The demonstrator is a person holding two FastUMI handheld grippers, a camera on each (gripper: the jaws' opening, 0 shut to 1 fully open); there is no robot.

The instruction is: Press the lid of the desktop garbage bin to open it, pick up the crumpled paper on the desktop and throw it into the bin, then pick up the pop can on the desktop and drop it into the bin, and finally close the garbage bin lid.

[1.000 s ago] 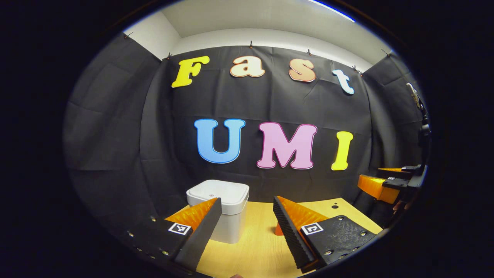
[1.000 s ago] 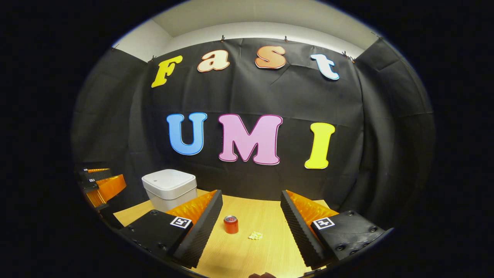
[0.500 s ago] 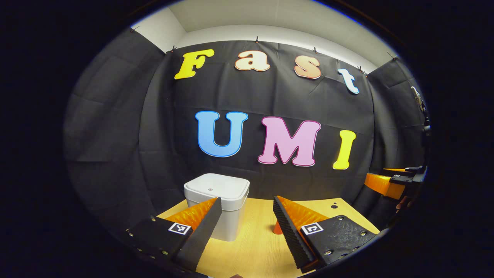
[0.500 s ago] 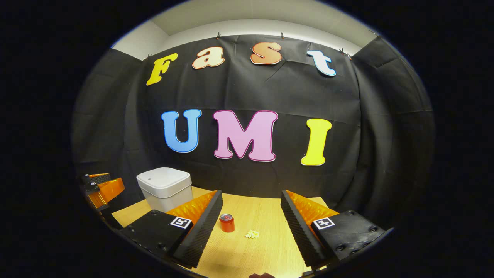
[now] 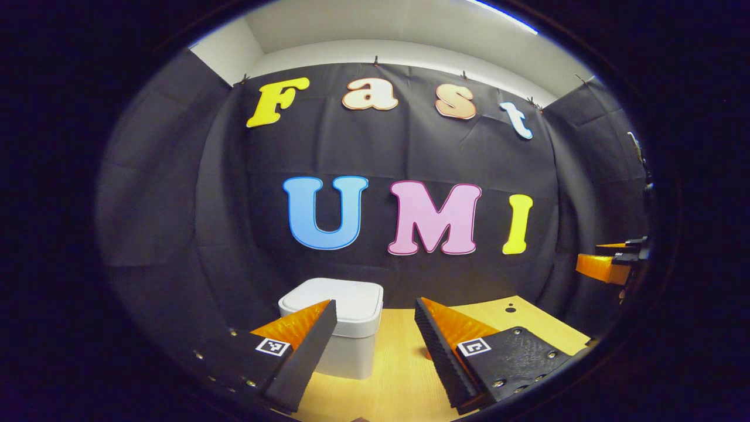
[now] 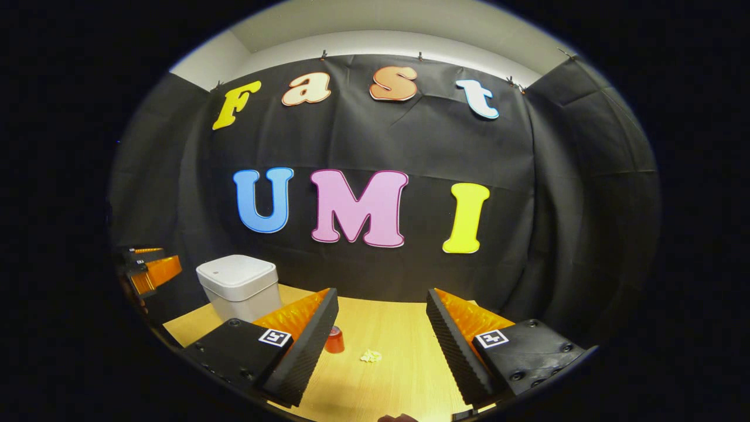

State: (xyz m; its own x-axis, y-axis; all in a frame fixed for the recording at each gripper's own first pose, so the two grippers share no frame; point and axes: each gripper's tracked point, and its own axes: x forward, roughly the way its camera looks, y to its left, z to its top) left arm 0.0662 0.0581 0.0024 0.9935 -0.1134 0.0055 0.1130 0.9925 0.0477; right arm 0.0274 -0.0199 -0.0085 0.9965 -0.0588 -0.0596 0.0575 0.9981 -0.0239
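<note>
In the right gripper view, the right gripper (image 6: 378, 337) is held above the near edge of the table (image 6: 404, 375) with its fingers spread and nothing between them; just past them a red can (image 6: 335, 341), partly hidden by the left finger, is seen standing on the table, with the crumpled paper (image 6: 370, 356) lying just to its right. In the left gripper view, the left gripper (image 5: 375, 340) is likewise held spread and empty, and the white bin (image 5: 343, 328) is seen beyond it near the far edge, lid closed, partly hidden by the left finger. The other gripper is glimpsed at the side of each view.
</note>
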